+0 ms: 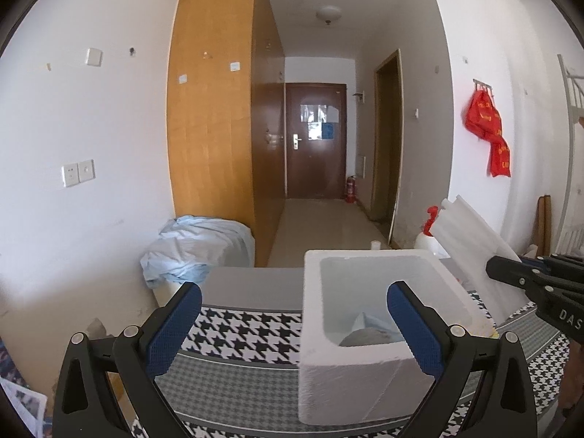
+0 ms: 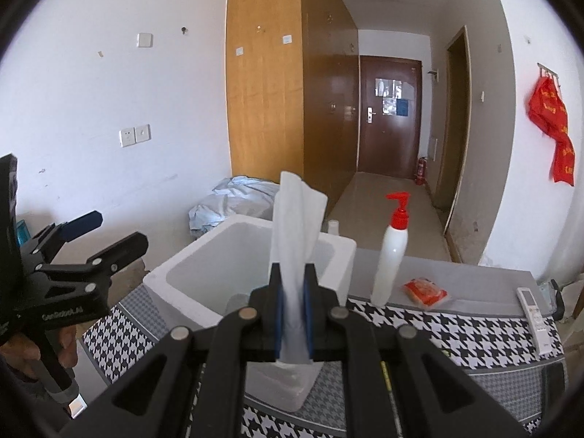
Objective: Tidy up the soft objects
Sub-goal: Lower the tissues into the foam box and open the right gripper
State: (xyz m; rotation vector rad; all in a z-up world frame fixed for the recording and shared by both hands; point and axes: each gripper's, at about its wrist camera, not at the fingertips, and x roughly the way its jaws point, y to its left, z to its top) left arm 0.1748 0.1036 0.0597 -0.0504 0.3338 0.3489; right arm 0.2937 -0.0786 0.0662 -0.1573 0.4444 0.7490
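A white foam box (image 1: 365,372) stands open on the houndstooth-patterned table (image 1: 237,332); a grey and pale blue soft item (image 1: 368,334) lies inside it. My left gripper (image 1: 294,328) is open and empty, its fingers astride the box's left wall. My right gripper (image 2: 292,314) is shut on a white folded cloth (image 2: 295,226), held upright above the box's (image 2: 204,277) near corner. The right gripper also shows in the left wrist view (image 1: 540,281), holding the white cloth (image 1: 478,241) to the box's right. The left gripper shows in the right wrist view (image 2: 109,233).
A white pump bottle with a red top (image 2: 392,252), a red packet (image 2: 425,291) and a white remote (image 2: 534,319) lie on the table to the right. A light blue sheet (image 1: 197,248) is heaped beyond the table by the wooden wardrobe (image 1: 215,109).
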